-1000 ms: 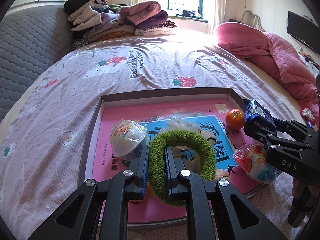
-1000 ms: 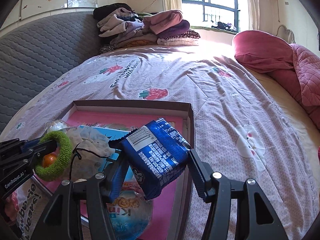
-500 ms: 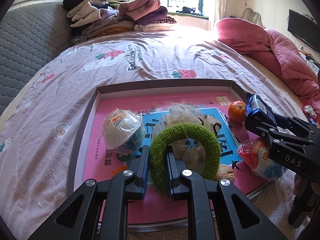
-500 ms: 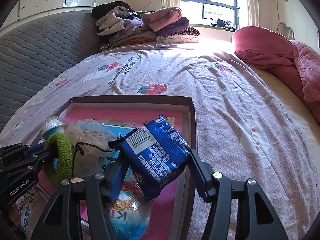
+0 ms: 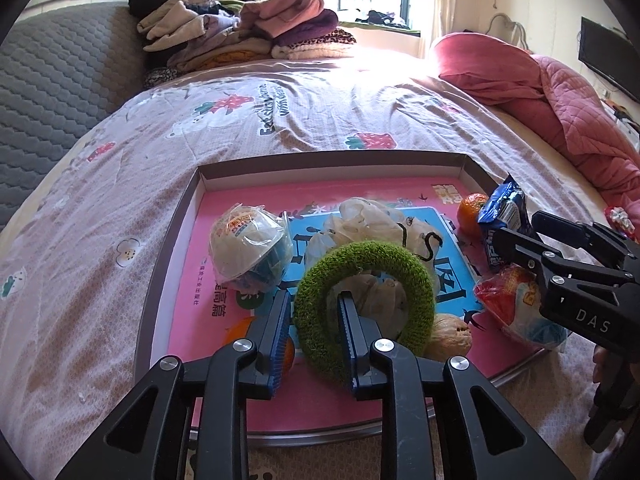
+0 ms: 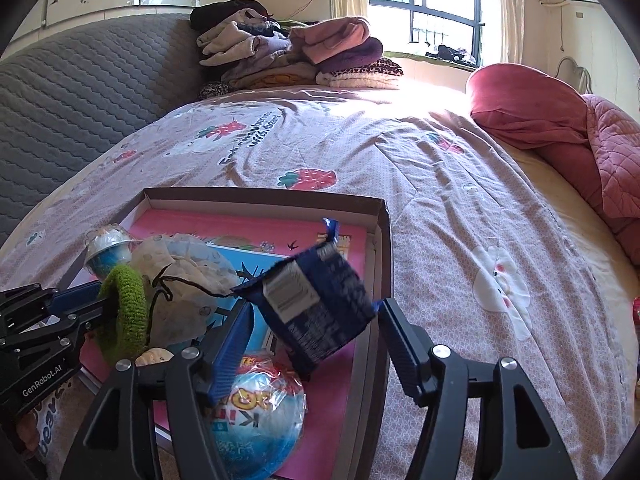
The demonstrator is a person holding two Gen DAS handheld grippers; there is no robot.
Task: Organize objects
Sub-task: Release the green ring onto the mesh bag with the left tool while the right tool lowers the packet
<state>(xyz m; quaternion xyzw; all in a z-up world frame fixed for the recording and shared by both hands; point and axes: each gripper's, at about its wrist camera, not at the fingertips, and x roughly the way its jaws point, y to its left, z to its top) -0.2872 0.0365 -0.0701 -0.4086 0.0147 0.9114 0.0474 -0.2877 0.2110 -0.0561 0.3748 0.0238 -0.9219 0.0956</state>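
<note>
My left gripper [image 5: 314, 308] is shut on a fuzzy green ring [image 5: 364, 292] and holds it over the shallow pink-lined box [image 5: 332, 166]; the ring also shows in the right wrist view [image 6: 122, 312]. My right gripper [image 6: 316, 320] stands wide open over the box's right edge. A blue snack packet [image 6: 316, 300] sits between its fingers, blurred and tilted; I cannot tell whether they touch it. The packet [image 5: 500, 216] shows in the left view too.
In the box lie a wrapped white ball [image 5: 250, 248], a crumpled white bag [image 5: 376, 224], an orange [image 5: 470, 210], a walnut [image 5: 450, 334] and a red-blue wrapped ball [image 6: 256, 412]. Folded clothes [image 6: 292, 52] and a pink quilt [image 6: 560, 128] lie on the bed.
My right gripper has opened wider and the blue packet has tipped and dropped a little, now blurred. My left gripper with the green ring has pulled back slightly over the box.
</note>
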